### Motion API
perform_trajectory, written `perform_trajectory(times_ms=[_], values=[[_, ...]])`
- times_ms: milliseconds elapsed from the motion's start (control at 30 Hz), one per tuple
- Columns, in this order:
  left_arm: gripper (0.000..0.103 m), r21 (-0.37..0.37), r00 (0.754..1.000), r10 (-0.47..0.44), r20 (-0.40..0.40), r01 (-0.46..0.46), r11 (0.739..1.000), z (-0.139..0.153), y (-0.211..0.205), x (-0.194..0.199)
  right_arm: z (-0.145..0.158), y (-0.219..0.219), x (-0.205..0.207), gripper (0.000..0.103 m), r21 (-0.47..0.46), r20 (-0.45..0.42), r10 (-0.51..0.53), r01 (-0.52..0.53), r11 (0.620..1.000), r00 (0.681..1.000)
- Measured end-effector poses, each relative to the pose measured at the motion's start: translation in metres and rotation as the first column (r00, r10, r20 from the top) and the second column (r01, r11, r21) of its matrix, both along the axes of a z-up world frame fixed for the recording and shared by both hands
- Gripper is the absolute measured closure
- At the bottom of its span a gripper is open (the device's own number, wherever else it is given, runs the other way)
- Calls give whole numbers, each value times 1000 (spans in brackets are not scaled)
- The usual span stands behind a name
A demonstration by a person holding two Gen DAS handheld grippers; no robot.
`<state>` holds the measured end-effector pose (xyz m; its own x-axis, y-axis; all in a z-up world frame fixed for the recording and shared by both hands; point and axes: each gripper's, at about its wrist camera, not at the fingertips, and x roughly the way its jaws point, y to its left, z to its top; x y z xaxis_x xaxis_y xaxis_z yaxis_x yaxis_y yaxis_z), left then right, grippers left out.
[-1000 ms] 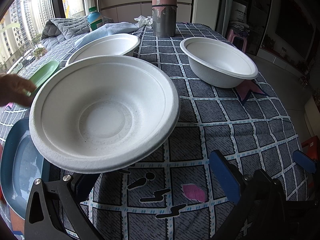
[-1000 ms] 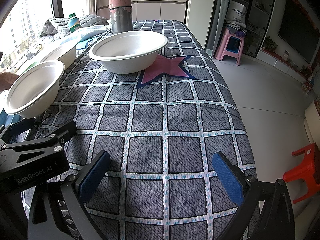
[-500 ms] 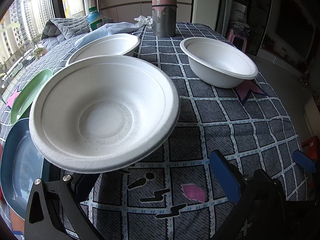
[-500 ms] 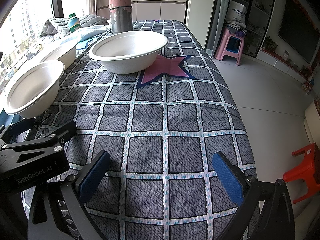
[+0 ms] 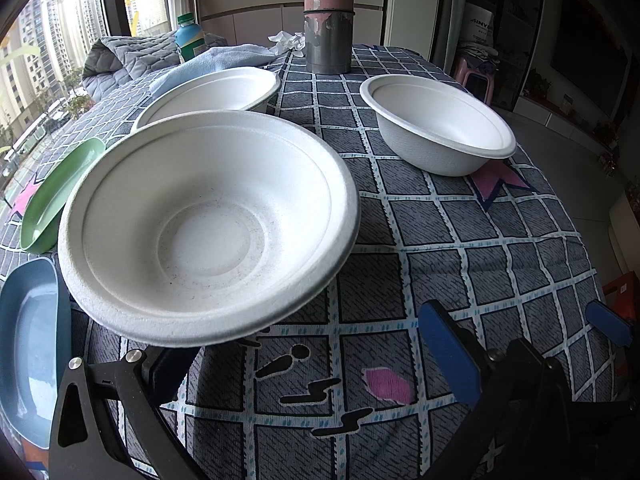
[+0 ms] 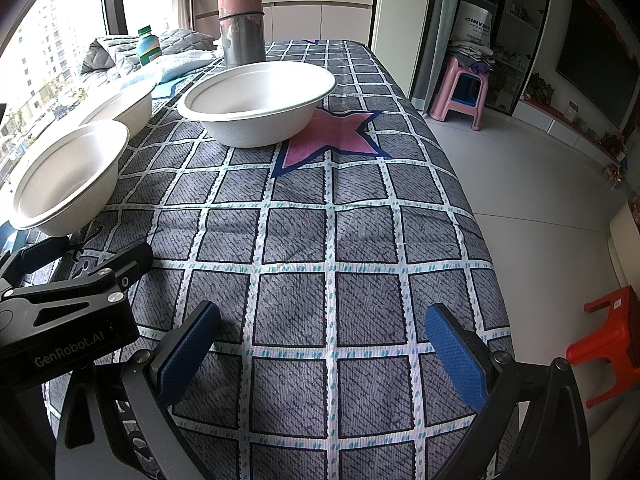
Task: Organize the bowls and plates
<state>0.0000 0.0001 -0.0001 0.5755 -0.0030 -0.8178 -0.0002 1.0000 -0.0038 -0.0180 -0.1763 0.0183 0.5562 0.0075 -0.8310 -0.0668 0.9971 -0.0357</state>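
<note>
Three white foam bowls stand on the checked tablecloth [image 6: 328,240]. The nearest bowl [image 5: 208,224] [image 6: 68,172] sits just ahead of my left gripper [image 5: 312,356] [image 6: 96,248], which is open; the bowl's near rim hides the left finger's tip. A second bowl [image 5: 212,88] [image 6: 120,108] is behind it, and a third bowl [image 5: 436,124] [image 6: 256,100] stands farther right by a pink star. A green plate [image 5: 52,196] and a blue plate [image 5: 28,352] lie at the left. My right gripper [image 6: 320,344] is open over bare cloth near the front edge.
A tall metal cylinder [image 5: 328,20] stands at the back of the table, with a bottle [image 5: 190,40], a blue cloth [image 5: 216,62] and a grey quilt [image 5: 132,56] beside it. The table's right edge drops to the floor, where a pink stool [image 6: 464,88] and a red stool [image 6: 604,340] stand.
A hand over the green plate at the far left one second ago has withdrawn out of view. Bowls and both grippers have not moved.
</note>
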Motion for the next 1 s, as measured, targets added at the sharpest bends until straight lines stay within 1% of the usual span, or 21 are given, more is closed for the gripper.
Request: perform_trajectory(times_ms=[767,833,933,1000], values=[[0,2,1000,-2,-4,2,1000,0,0,0,-1,0,-1,1,1,1,-2,2,1000,1000],[0,1,999,-7,-35,7,1000,1,1,0,0,0,0,1,-6,-13,-1,1,1000,1000],[0,2,992,-3,-122,3,1000,5,6,-3,1,4,5,1,-13,-71,-7,6,1000,997],[0,-5,977,-15,-213,14,1000,6,9,-4,2,6,7,1,-18,-131,-2,0,1000,991]])
